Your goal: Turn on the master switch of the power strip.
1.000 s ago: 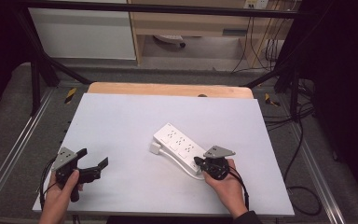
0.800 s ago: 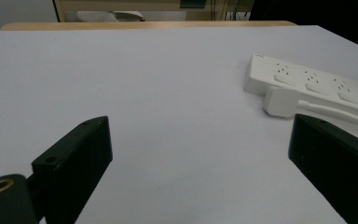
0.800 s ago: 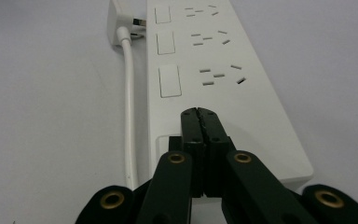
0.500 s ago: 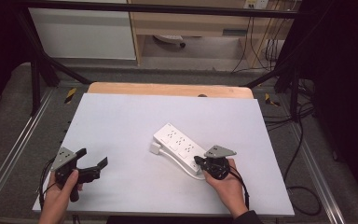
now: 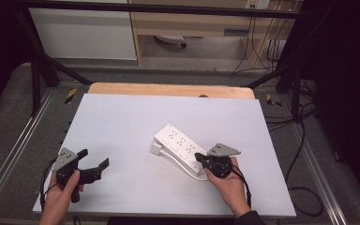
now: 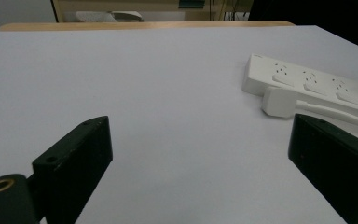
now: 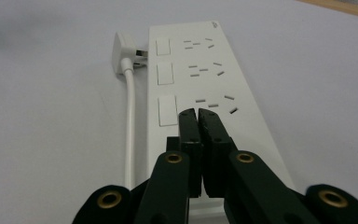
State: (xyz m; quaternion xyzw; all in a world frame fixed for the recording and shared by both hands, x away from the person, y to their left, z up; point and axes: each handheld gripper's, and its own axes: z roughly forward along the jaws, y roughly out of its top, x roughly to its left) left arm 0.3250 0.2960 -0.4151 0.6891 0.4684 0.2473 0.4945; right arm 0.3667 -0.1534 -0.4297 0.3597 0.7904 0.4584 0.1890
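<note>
Plug prongs beside power strip

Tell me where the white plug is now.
In the high view, the white plug lies on the table right of centre, beside the power strip, on its left side, far from the left gripper.

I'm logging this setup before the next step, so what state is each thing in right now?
Power strip: flat on the table, sockets up, nothing plugged in.
Plug: lying loose beside the strip's far end, prongs bare.
Cord: running alongside the strip.
Left claw: jaws wide open, empty, over the bare table.
Right claw: jaws shut together, above the strip's near end.
</note>
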